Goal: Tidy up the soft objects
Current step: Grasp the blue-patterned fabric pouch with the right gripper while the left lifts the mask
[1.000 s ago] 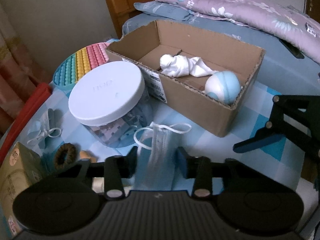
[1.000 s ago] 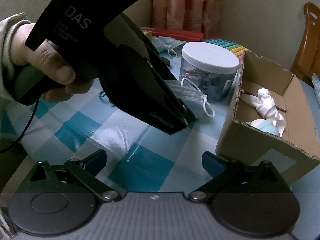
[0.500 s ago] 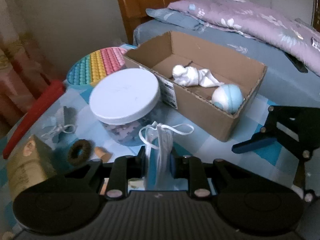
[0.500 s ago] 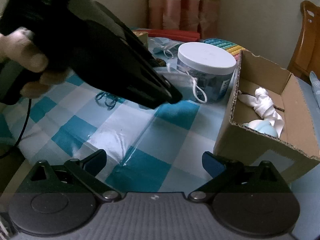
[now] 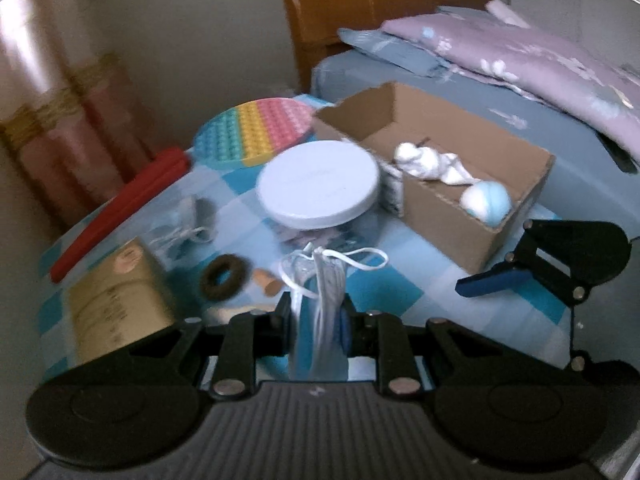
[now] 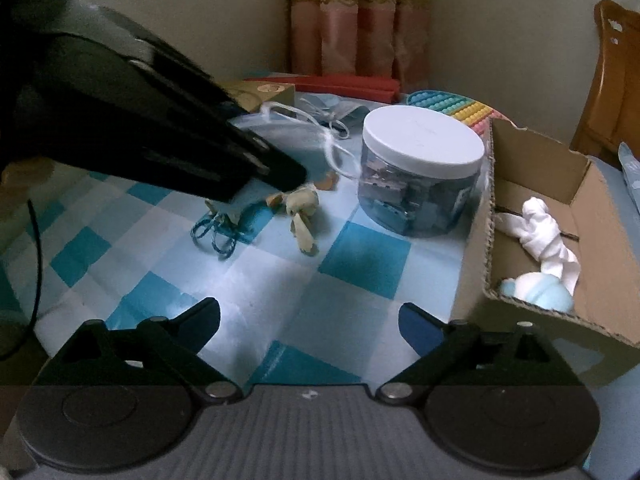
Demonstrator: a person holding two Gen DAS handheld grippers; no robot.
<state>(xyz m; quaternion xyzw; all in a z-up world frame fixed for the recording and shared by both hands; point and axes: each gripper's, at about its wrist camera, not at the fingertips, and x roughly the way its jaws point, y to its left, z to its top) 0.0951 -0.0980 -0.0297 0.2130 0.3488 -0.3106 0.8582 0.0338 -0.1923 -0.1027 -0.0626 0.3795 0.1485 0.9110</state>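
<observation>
Nothing here reads clearly. The tan box (image 5: 116,304) at the near left carries dark printed lines, and the cardboard box (image 5: 440,208) bears a white label, both too blurred to make out.

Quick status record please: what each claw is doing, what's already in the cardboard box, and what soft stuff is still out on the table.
left claw: shut on the face mask, lifted off the table
right claw: open, nothing between its fingers
cardboard box: holds a white cloth and a blue-and-white ball
still on table: dark hair tie, another mask, blue cord
beside box: white-lidded jar
</observation>
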